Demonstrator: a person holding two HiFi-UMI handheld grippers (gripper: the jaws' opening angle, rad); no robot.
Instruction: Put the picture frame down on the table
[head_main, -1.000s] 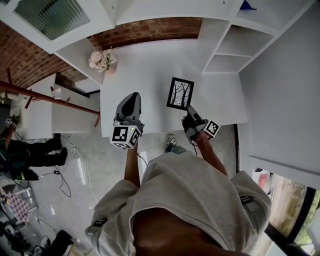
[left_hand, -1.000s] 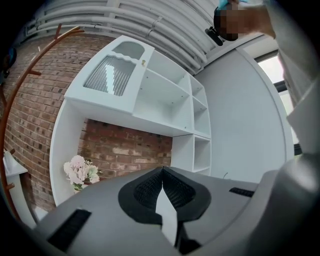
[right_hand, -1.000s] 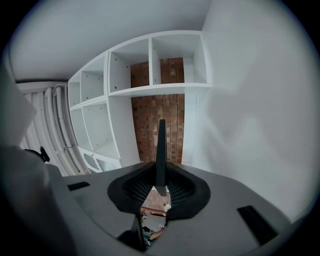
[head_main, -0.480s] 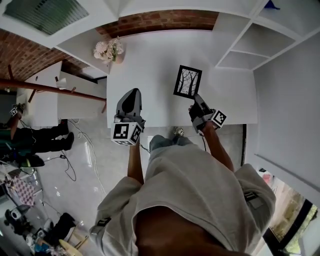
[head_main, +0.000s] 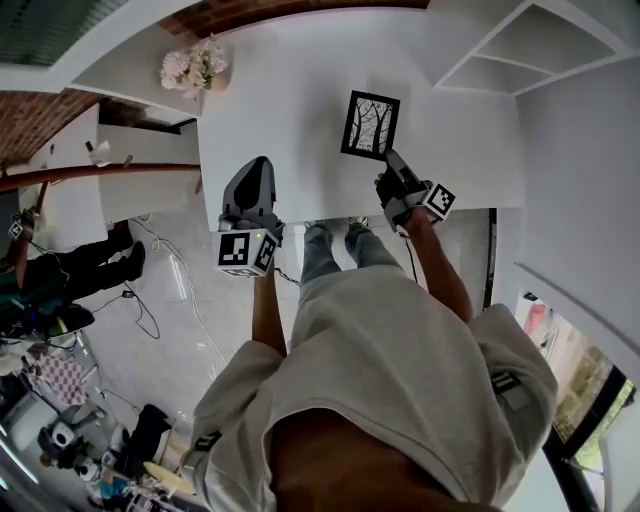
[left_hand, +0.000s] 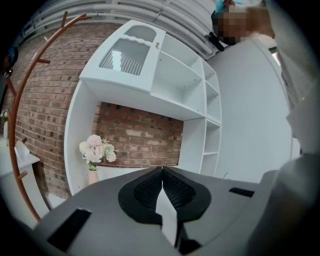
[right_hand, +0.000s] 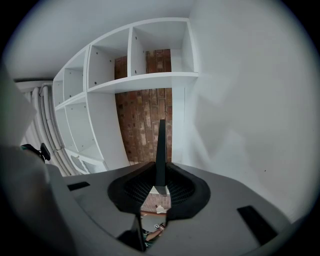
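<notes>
The picture frame (head_main: 369, 125), black-edged with a bare-tree print, faces up over the right front part of the white table (head_main: 290, 90). My right gripper (head_main: 388, 168) is shut on its near corner. In the right gripper view the frame (right_hand: 160, 147) runs edge-on out from between the pads, with the right gripper (right_hand: 160, 184) rolled onto its side. Whether the frame touches the tabletop I cannot tell. My left gripper (head_main: 256, 166) hovers at the table's front edge, left of the frame. The left gripper (left_hand: 162, 171) has its tips pressed together on nothing.
A vase of pale pink flowers (head_main: 195, 65) stands at the table's back left corner. White open shelving (head_main: 500, 45) rises along the right side, in front of a brick wall (left_hand: 140, 140). A coat stand (head_main: 90, 175) and another person (head_main: 60, 275) are off to the left.
Both hands have sunk a little, the frame still held in the right gripper. The head view has shifted, so the table and frame now sit higher in the picture.
</notes>
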